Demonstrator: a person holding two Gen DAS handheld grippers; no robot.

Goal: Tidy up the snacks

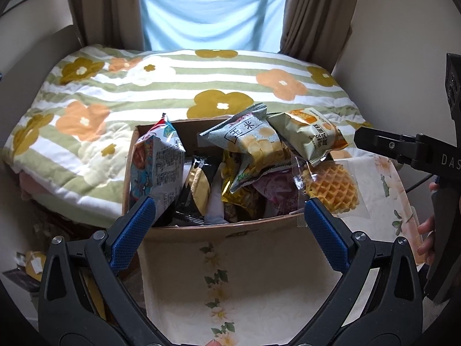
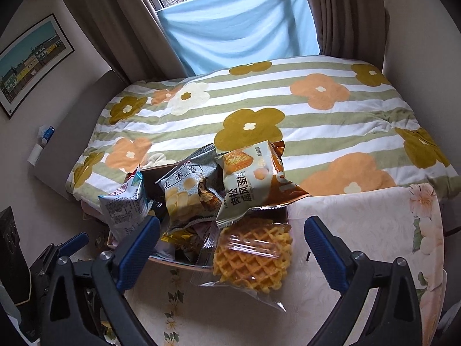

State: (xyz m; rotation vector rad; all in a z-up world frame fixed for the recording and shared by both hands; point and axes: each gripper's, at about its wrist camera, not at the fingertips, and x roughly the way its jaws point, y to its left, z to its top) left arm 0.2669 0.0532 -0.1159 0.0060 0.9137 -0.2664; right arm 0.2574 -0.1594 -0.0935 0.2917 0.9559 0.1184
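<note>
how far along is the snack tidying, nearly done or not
Mostly packed: the cardboard box on the table already holds many packets, including the corn roll bag. Nothing is in hand; the left gripper and right gripper are both open and empty. Left: the waffle packet hangs over the box's edge and needs tucking in.

Left tongs wide open w/ nothing between the blue pads. They sit just in front of a box on the bench, which has a flower cloth. Box is full of snacks. A white bag leans at the left, a black pack next to it. A corn bag & a cake bag lie on top. A waffle in clear wrap hangs over the right side. Right tongs come in from the right edge, can't tell if open. Bed w/ flower blanket is behind the box.
</note>
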